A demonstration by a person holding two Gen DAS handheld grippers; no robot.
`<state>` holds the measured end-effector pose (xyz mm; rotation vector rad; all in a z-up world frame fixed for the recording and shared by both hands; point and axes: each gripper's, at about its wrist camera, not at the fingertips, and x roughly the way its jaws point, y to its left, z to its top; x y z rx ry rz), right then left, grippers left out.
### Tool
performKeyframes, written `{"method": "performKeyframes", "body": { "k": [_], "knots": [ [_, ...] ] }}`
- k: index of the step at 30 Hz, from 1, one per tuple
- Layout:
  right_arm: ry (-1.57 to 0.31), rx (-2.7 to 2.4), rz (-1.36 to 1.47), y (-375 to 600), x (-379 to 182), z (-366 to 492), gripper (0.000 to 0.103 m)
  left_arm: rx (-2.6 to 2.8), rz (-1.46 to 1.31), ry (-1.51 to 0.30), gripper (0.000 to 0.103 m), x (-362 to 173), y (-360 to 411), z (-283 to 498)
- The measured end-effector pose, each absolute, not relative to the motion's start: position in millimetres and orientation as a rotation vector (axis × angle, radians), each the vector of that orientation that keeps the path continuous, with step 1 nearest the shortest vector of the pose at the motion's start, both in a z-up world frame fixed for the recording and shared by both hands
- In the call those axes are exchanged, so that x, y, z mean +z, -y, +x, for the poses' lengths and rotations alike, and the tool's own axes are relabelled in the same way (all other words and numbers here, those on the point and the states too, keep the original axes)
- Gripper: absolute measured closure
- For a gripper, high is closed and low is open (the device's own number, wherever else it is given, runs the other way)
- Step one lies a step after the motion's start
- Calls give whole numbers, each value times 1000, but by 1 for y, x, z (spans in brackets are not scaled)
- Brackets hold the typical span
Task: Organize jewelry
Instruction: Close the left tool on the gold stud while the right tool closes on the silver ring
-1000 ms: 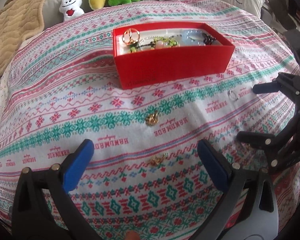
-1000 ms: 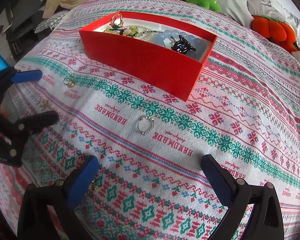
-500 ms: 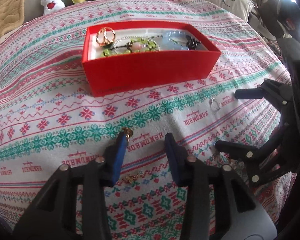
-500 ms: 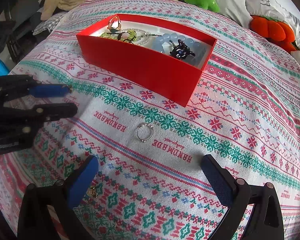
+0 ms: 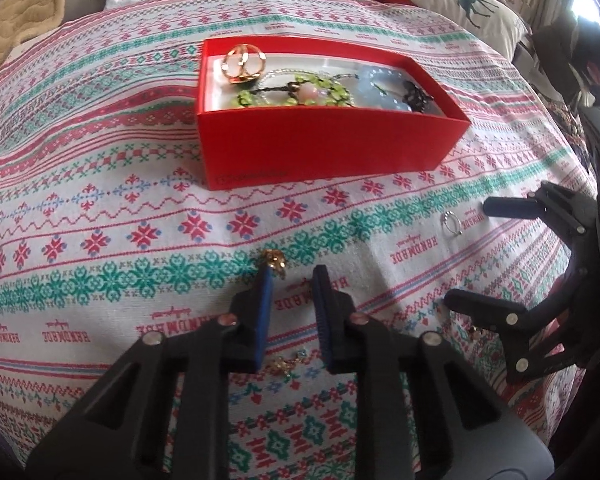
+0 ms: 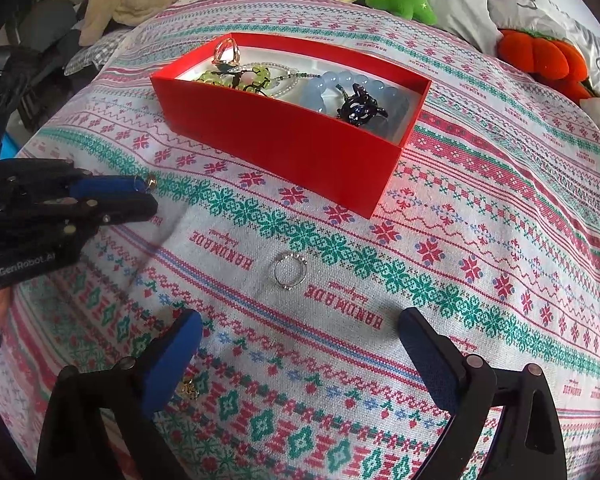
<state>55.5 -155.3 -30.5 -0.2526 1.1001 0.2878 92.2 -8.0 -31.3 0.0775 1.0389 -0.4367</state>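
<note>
Red box [image 5: 324, 148] on patterned cloth [image 5: 100, 216]: holds gold ring [image 5: 244, 65], green bead piece, pale blue bracelet [image 6: 352, 84], dark charm. Outside: silver ring [image 6: 290, 270] lies loose in front of right gripper [image 6: 300, 344], jaws wide, empty. Left gripper [image 5: 292, 280] narrowed, gold earring [image 5: 275, 259] touching its left pad tip; grip unclear. Another gold piece [image 5: 284, 365] lies between the fingers, nearer cam.
</note>
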Motion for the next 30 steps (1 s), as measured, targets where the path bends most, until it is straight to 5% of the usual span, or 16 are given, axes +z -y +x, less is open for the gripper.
{"method": "performKeyframes", "body": {
  "k": [7, 15, 26, 30],
  "knots": [
    [-1085, 279, -237, 153, -28, 59, 19, -409, 61, -1027, 86, -33, 7, 96],
    [-1059, 277, -213, 155, -24, 66, 48, -387, 85, -1025, 98, -32, 17, 101],
    [-1050, 304, -253, 146, -26, 69, 88, -403, 96, -1033, 99, -30, 9, 90],
    [-1042, 305, -279, 142, -26, 66, 88, -409, 97, -1036, 99, -29, 9, 86]
  ]
}}
